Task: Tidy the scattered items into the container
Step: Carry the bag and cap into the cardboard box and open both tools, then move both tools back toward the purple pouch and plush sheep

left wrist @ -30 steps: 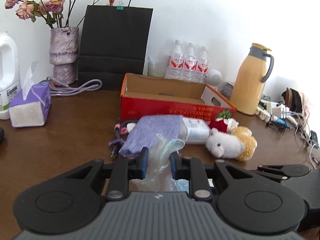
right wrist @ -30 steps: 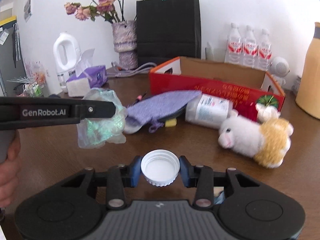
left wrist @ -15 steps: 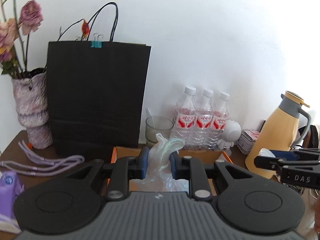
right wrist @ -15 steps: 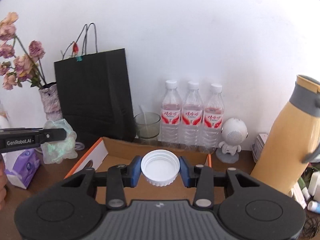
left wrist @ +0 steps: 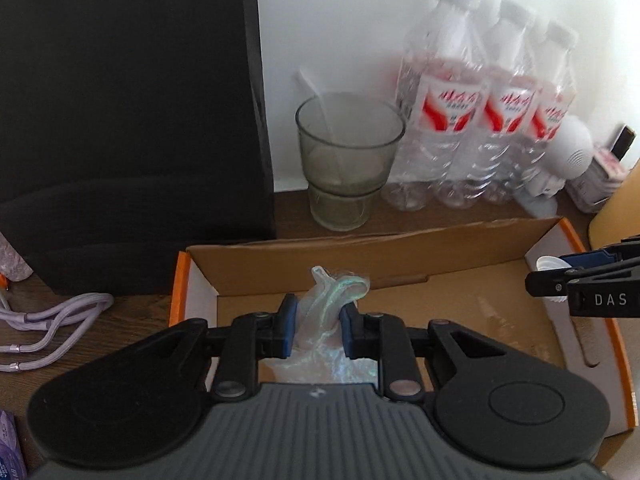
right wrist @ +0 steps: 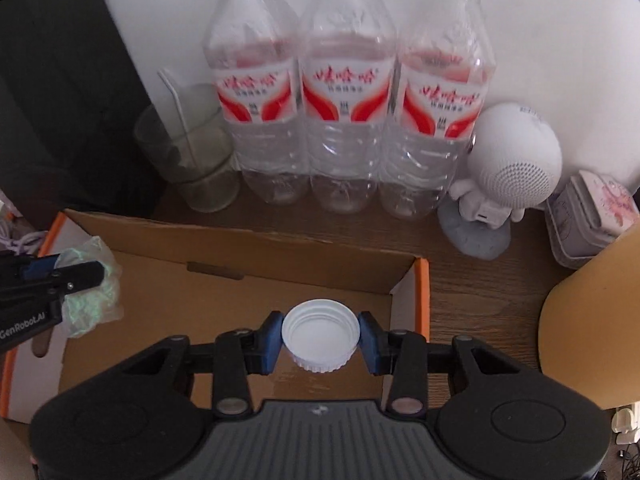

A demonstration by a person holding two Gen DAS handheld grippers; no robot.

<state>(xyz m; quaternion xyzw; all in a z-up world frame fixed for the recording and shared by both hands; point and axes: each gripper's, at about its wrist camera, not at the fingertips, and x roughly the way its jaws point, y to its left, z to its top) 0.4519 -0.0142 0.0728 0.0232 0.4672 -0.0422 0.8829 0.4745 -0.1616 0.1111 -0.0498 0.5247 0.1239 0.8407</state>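
Crinkled iridescent plastic wrap [left wrist: 328, 312] sits pinched in the jaws of the left gripper [left wrist: 318, 330], which tilts steeply down over the left part of the open cardboard box [left wrist: 400, 254] on the desk [left wrist: 100, 320], so the carry looks finished and the drop is the step in hand. From the right wrist, the right gripper [right wrist: 320, 338] angles down over the box's right end with its jaws clamped on a white bottle cap [right wrist: 320, 334], held above the box floor. Next, I judge, each pair of jaws must open so both things fall inside the walls.
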